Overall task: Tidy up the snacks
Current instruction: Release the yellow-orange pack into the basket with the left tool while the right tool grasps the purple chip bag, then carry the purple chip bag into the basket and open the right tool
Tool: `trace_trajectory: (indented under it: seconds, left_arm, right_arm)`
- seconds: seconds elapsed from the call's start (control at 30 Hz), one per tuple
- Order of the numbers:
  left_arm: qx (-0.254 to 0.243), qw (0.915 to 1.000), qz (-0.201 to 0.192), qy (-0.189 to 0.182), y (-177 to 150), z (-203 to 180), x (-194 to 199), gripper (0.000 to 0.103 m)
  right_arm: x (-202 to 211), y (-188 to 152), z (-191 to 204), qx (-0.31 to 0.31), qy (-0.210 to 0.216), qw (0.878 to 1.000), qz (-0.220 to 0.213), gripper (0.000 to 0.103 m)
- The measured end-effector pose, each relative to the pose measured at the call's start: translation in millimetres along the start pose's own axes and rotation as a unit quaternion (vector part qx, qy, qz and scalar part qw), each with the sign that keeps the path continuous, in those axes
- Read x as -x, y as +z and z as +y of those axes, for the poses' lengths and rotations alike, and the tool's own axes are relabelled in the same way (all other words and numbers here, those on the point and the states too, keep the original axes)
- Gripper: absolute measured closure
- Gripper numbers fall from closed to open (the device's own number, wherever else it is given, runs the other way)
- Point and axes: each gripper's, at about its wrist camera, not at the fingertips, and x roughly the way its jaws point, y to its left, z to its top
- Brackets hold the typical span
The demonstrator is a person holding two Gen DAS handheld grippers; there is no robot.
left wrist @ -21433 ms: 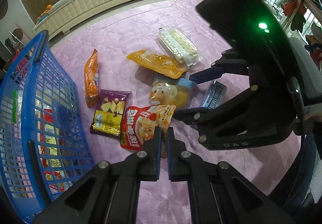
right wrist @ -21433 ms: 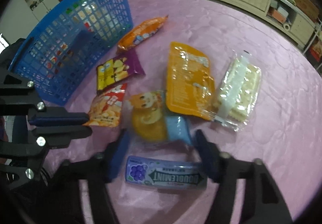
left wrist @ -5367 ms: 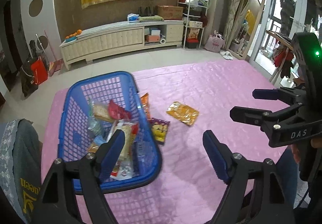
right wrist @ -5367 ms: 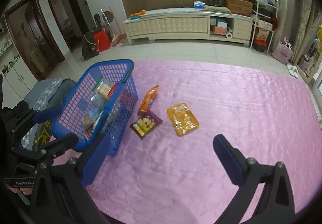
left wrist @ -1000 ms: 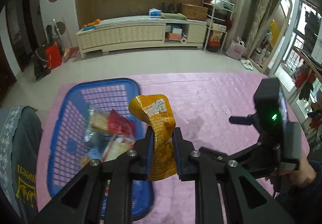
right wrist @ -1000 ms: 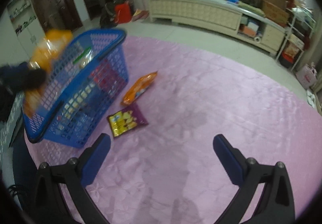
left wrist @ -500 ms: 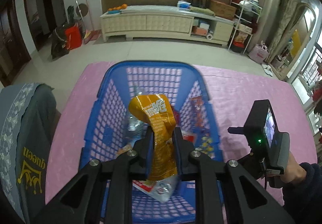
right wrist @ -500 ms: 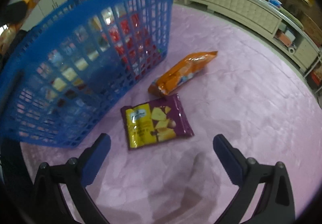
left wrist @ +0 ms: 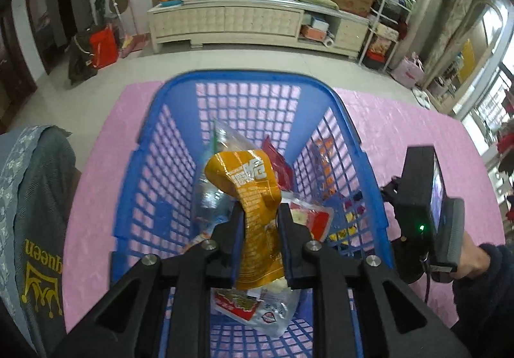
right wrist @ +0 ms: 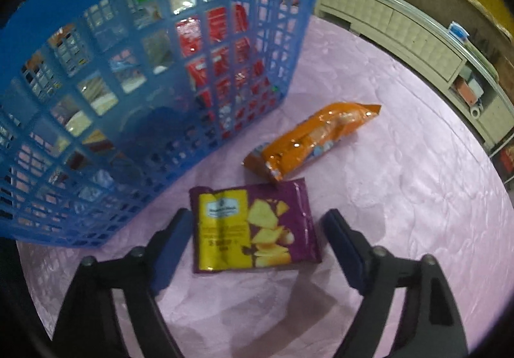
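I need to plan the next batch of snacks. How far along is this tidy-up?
Mostly done: several packets already lie in the blue basket. In hand: the left tool grips a yellow pouch over the basket, not yet released. The right tool has just been closing around the purple chip bag on the pink mat, its pads not yet touching it. Left after that: the orange packet.

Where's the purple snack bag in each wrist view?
Left wrist: barely visible, only purple and yellow scraps through the blue basket's right wall mesh.
Right wrist: purple snack bag lies low centre on the pink cloth, between the right gripper's open jaws.
Shared landmark: the blue basket.
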Motion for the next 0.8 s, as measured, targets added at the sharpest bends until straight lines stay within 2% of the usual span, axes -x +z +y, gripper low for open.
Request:
trace_trajectory:
  seconds: [0.07,0.17,0.33,0.43,0.47,0.53,0.63,0.8]
  left_arm:
    - [-0.011,0.9999,0.003,-0.012,-4,-7,-3,0.085]
    - [-0.028,0.9992,0.012,-0.024,-8,-16,-6,0.084]
    - [-0.024,0.9987,0.027,-0.036,-13,-17,-13,0.077]
    - [-0.036,0.9988,0.023,-0.024,-18,-21,-12,0.07]
    - [-0.035,0.9988,0.022,-0.026,-18,-21,-12,0.065]
    - [-0.036,0.9987,0.017,-0.032,-17,-21,-8,0.044]
    - [-0.054,0.9984,0.0,-0.017,-23,-25,1,0.039]
    - [-0.051,0.9985,-0.006,-0.017,-29,-22,14,0.038]
  right_arm:
    - [3,1,3,0.005,-0.001,1.0,-0.002,0.042]
    - [6,1,-1,-0.01,0.005,1.0,-0.004,0.047]
    - [11,-4,-5,-0.025,0.005,1.0,-0.009,0.048]
    - [18,-12,-6,-0.029,0.004,1.0,-0.006,0.048]
    - [21,-15,-5,-0.03,0.001,1.0,-0.004,0.048]
    - [28,-19,-4,-0.035,0.001,0.999,-0.006,0.048]
    - [40,-24,-6,-0.049,0.003,0.999,-0.011,0.048]
    - [71,-24,-9,-0.073,0.003,0.997,-0.028,0.048]
